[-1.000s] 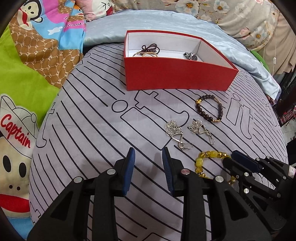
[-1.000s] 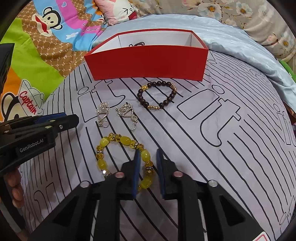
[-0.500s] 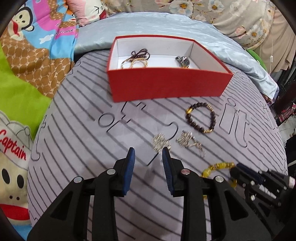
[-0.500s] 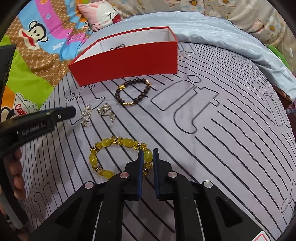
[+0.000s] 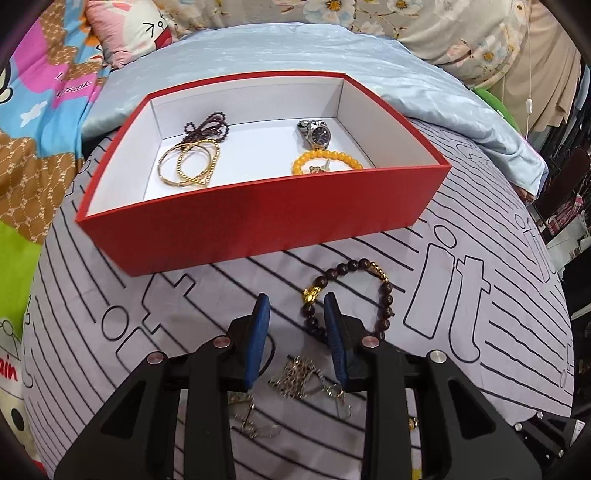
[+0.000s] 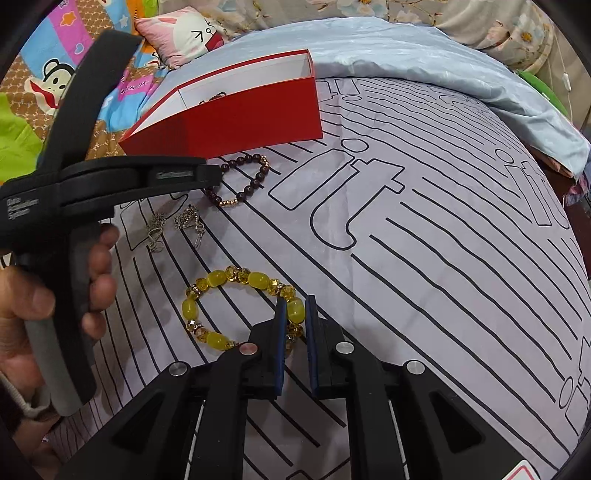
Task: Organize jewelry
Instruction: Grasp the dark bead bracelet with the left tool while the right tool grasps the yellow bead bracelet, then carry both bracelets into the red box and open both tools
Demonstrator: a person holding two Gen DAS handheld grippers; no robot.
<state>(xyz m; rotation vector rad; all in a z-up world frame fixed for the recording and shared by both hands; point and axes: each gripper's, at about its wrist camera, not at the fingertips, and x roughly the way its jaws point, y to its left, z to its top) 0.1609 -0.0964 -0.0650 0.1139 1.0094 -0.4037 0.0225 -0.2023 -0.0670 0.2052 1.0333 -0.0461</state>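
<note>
A red box [image 5: 258, 221] with a white inside holds gold bangles [image 5: 188, 162], a dark bead string, a watch [image 5: 316, 129] and an orange bracelet [image 5: 325, 162]. My left gripper [image 5: 297, 306] is open over the left part of a dark brown bead bracelet [image 5: 384, 295] lying in front of the box. Silver earrings [image 5: 295, 376] lie under it. My right gripper [image 6: 294, 306] is shut on a bead of the yellow bracelet [image 6: 221, 277], which rests on the cloth. The left gripper also shows in the right wrist view [image 6: 210, 173].
The jewelry lies on a grey cloth with black line print [image 6: 406, 221]. A light blue sheet [image 5: 295, 48] lies behind the box. Cartoon bedding [image 5: 37, 92] and a pink pillow [image 6: 184, 33] are at the left and back.
My left gripper moved forward past the earrings to the dark bracelet, nearer the box. My right gripper closed in on the yellow bracelet's bead.
</note>
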